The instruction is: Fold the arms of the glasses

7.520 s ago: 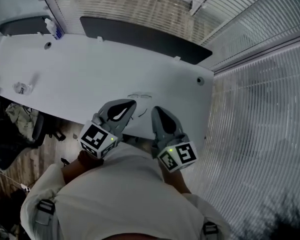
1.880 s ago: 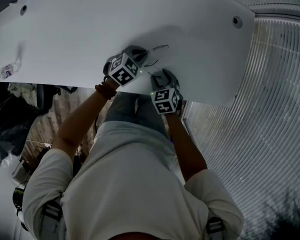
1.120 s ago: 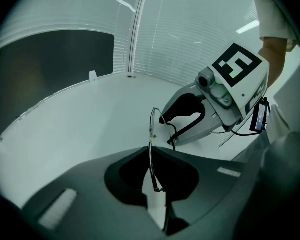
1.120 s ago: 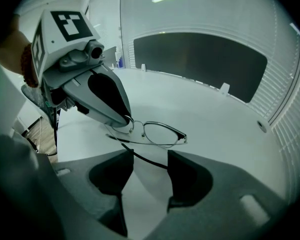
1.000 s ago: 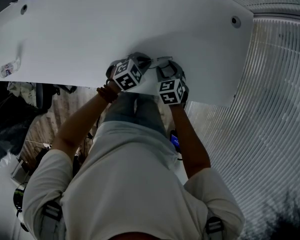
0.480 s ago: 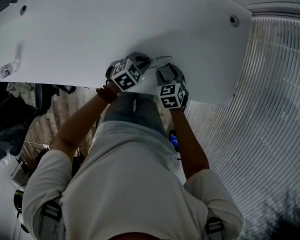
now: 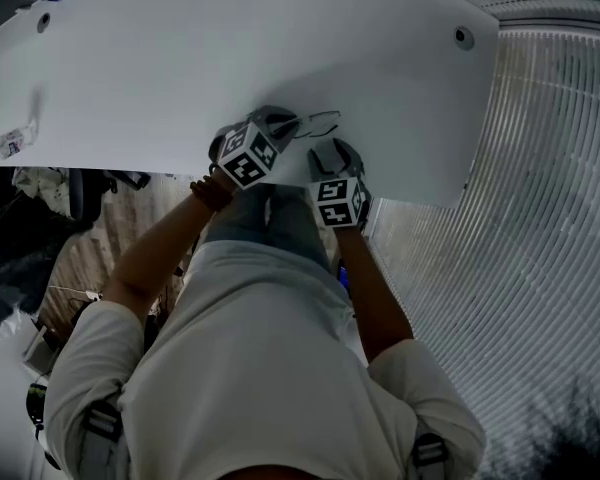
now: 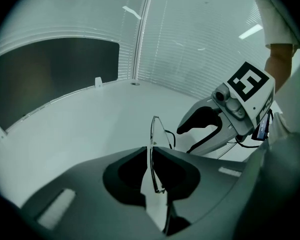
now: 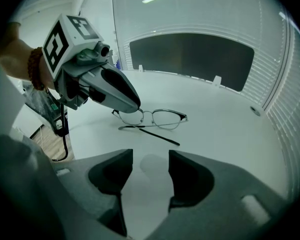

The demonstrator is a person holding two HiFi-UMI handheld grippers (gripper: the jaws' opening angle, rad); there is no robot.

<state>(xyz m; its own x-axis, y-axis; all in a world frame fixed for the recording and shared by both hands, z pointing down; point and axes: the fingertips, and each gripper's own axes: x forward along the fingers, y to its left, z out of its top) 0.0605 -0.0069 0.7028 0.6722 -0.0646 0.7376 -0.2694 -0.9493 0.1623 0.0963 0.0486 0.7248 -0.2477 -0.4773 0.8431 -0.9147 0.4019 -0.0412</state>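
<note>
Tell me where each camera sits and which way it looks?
Head view: on the person's head, facing steeply down at the white table; shows the white shirt, left gripper and right gripper.
Left gripper view: on the left gripper, facing along its jaws shut on thin metal-rimmed glasses; right gripper opposite.
Right gripper view: on the right gripper, facing along its open jaws toward the glasses; left gripper shows.
Shared: both gripper views show the glasses.

I can read no words, brands or numbers anywhere in my feeds; the only print I find is the black-and-white square markers on the left cube (image 9: 65,34) and the right cube (image 8: 247,82), and they spell nothing.
</note>
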